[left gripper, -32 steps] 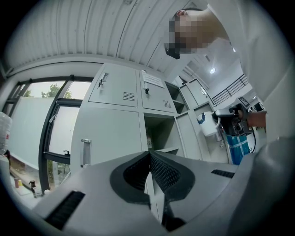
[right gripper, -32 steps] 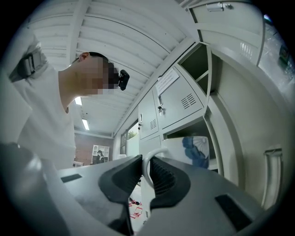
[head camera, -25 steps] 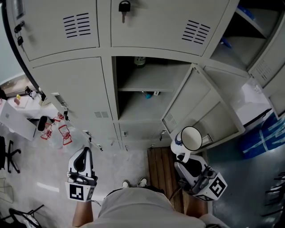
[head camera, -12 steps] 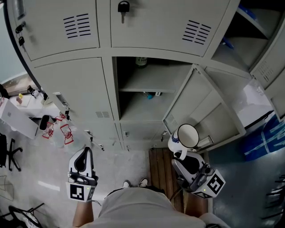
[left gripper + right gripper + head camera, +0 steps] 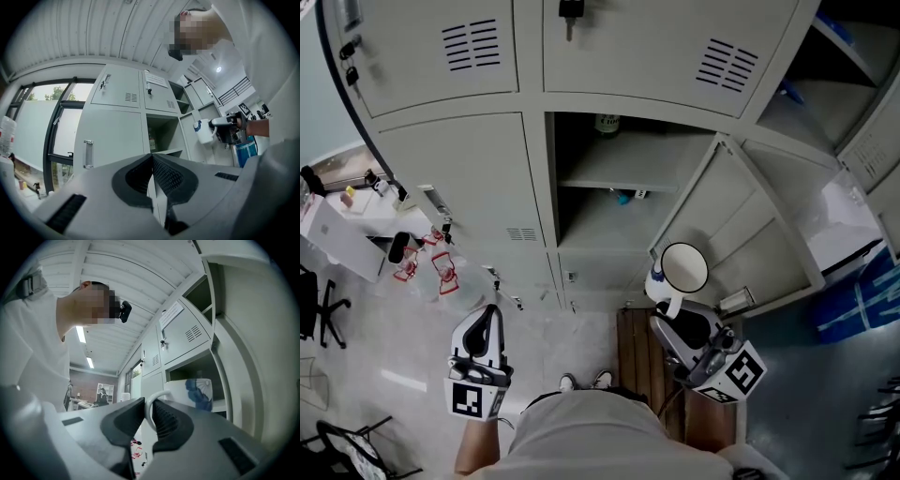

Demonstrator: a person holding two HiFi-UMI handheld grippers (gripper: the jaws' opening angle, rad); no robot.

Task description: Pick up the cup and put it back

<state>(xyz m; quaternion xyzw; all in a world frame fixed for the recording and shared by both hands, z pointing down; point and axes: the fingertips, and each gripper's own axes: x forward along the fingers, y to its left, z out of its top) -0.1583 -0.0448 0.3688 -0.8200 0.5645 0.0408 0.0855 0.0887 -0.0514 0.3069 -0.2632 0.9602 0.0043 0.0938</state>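
A white cup (image 5: 679, 272) with a blue pattern hangs in the air in front of the open locker (image 5: 609, 202). My right gripper (image 5: 677, 312) is shut on its handle; in the right gripper view the white handle loop (image 5: 151, 405) sits pinched between the jaws, with the cup body (image 5: 194, 391) beyond them. The left gripper view shows the cup (image 5: 204, 130) at the right, held beside the locker opening. My left gripper (image 5: 484, 323) hangs low at the left, shut and with nothing in it, its jaws meeting (image 5: 151, 161).
The locker door (image 5: 727, 220) stands swung open to the right of the cup. A dark bottle (image 5: 607, 122) sits on the upper shelf, a small blue thing (image 5: 622, 198) on the lower one. A wooden pallet (image 5: 637, 361) lies on the floor. A desk (image 5: 347, 234) stands at left.
My right gripper has carried the cup a little left and up, closer to the locker opening. The left gripper has barely moved.
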